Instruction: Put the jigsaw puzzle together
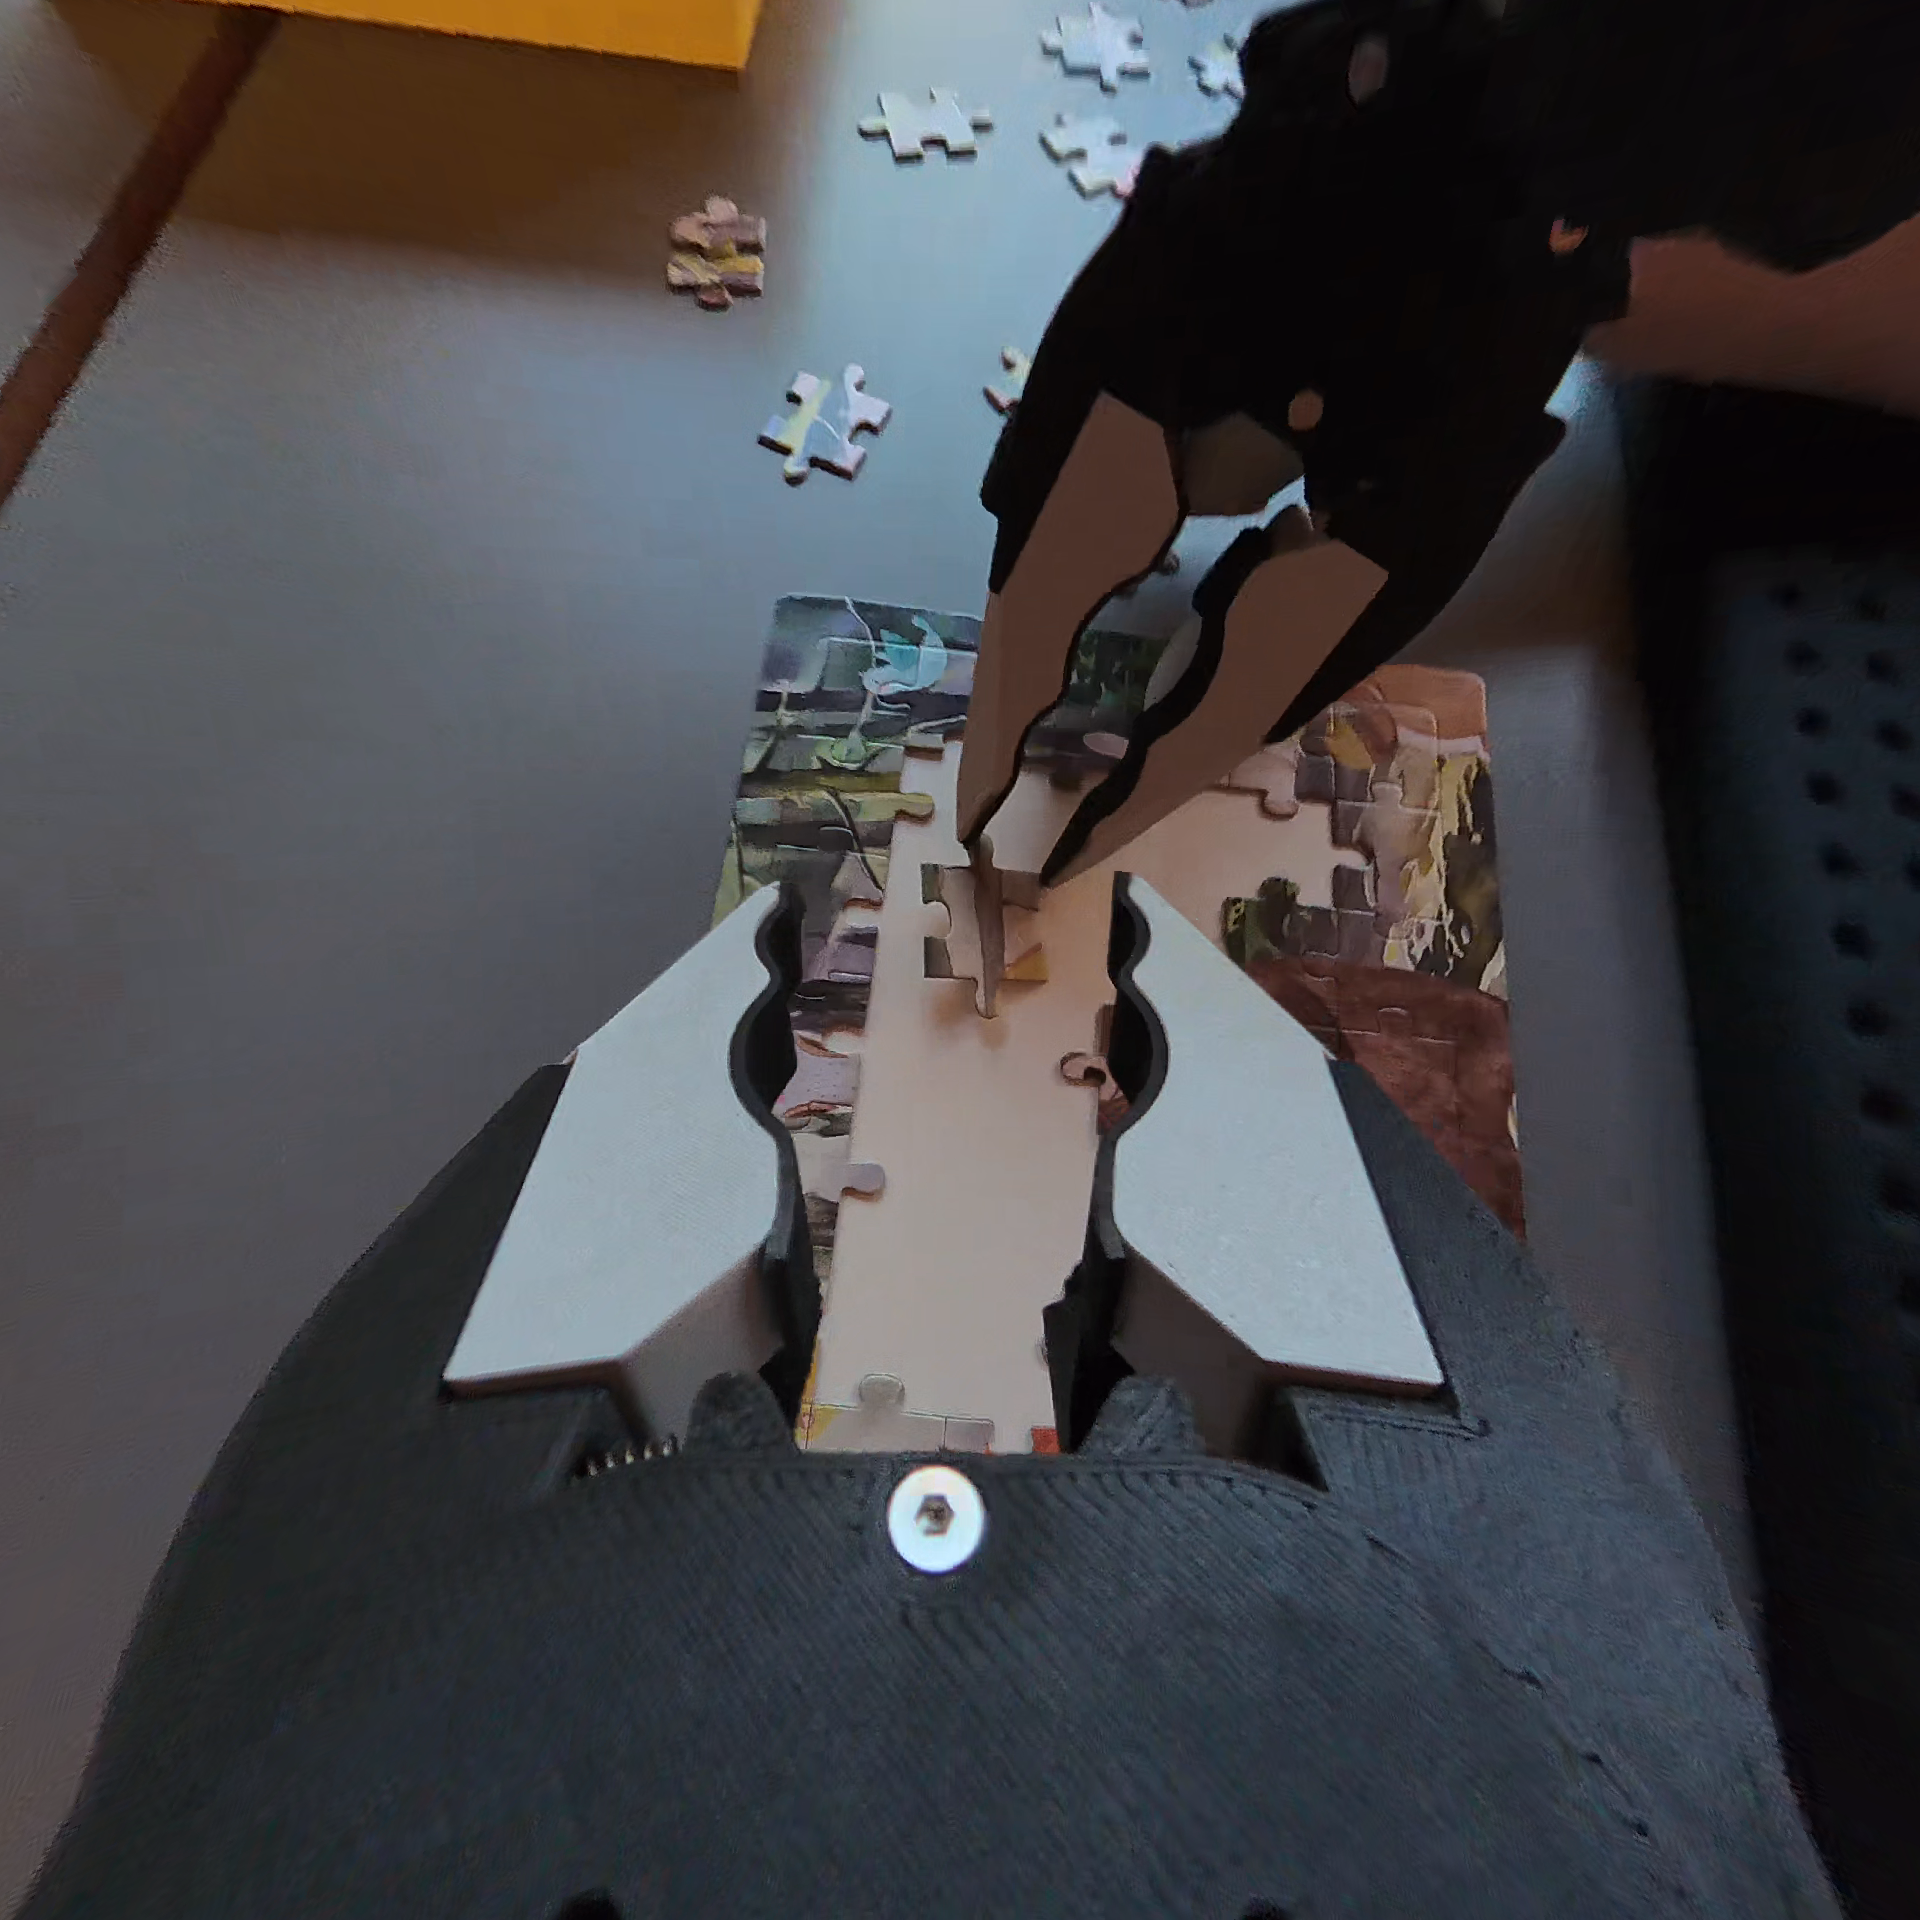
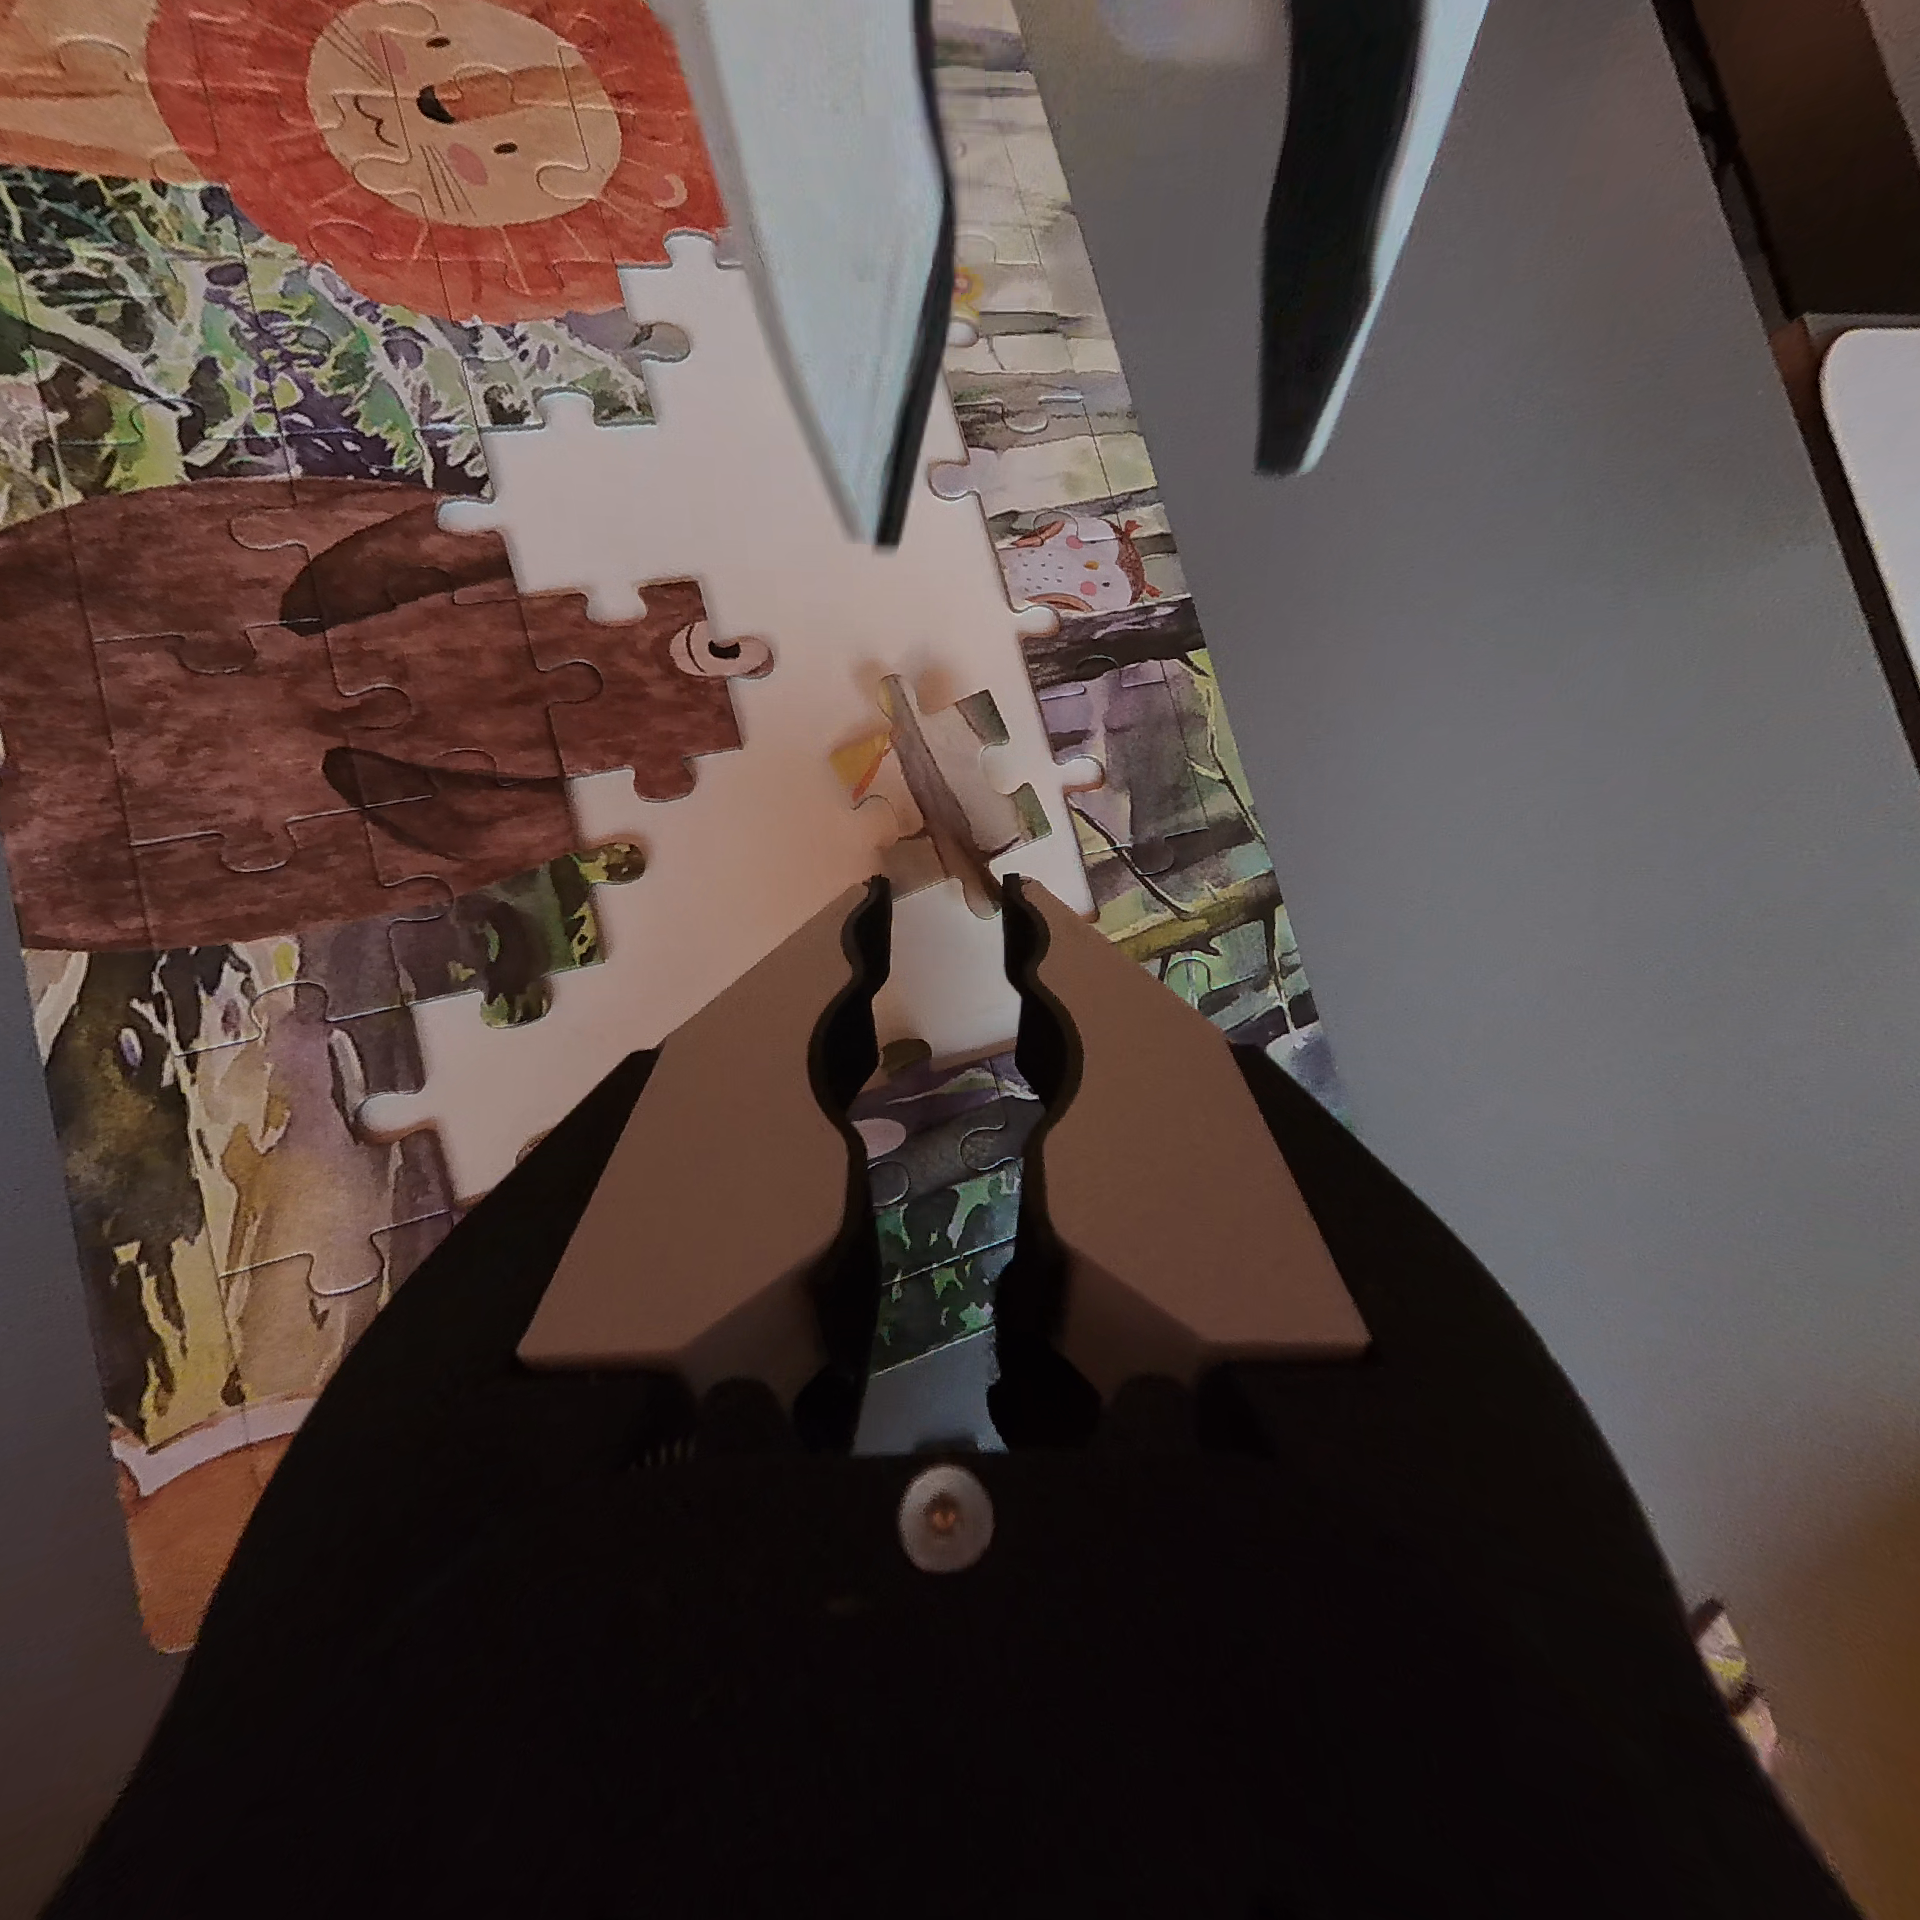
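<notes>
Left gripper (image 1: 945, 894) hovered wide open and empty over the puzzle's (image 2: 260, 727) unfilled central strip. Right gripper (image 2: 940, 883), jaws slightly parted, touched a tilted loose piece (image 2: 935, 774) there; actual grip could not be told. Both flanks were assembled; spare pieces (image 1: 826, 424) remained on the table's (image 1: 364, 727) far edge.

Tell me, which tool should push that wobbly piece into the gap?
Probably the right tool. Its tips sit right at the tilted piece in the puzzle's bare middle strip. The left tool hangs wide open, farther back from it.
</notes>
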Action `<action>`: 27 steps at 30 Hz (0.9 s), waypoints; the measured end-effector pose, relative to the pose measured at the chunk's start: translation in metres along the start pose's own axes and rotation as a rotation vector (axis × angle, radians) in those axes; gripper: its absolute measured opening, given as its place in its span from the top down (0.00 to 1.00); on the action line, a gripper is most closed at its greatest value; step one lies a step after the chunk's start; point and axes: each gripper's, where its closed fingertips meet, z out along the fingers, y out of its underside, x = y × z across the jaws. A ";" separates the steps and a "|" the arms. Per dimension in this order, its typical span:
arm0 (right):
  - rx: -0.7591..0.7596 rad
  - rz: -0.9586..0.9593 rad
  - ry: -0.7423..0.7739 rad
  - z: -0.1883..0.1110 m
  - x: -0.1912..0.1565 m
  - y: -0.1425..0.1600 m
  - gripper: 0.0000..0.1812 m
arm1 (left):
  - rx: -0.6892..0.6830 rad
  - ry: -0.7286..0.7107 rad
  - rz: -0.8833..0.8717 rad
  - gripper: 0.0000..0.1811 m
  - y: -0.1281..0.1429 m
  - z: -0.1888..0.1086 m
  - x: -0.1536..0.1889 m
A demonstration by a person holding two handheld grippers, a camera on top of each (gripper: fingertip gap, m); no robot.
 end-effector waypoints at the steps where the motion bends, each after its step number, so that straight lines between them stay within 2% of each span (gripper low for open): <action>1: -0.001 -0.012 0.008 0.000 0.000 0.000 0.89 | -0.042 0.011 0.022 0.68 0.006 0.007 0.003; 5: 0.003 -0.087 0.050 -0.001 0.000 -0.001 0.89 | -0.127 0.009 0.036 0.72 0.024 0.026 0.002; 10: 0.016 -0.271 0.145 -0.002 -0.002 -0.004 0.89 | -0.127 0.123 -0.132 0.75 0.035 0.035 0.004; 14: 0.012 -0.352 0.201 -0.003 -0.002 -0.005 0.90 | -0.123 0.237 -0.242 0.85 0.036 0.039 0.013; 15: -0.012 -0.362 0.197 -0.002 -0.003 -0.001 0.98 | -0.129 0.235 -0.245 0.87 0.037 0.041 0.012; 19: -0.010 -0.385 0.226 0.001 -0.002 0.000 1.00 | -0.175 0.219 -0.226 1.00 0.045 0.045 0.011; 23: 0.008 -0.311 0.185 0.001 -0.001 0.001 1.00 | -0.181 0.211 -0.226 1.00 0.047 0.044 0.009; 27: 0.032 -0.220 0.129 0.001 0.000 0.001 0.99 | -0.190 0.197 -0.240 0.83 0.042 0.040 0.009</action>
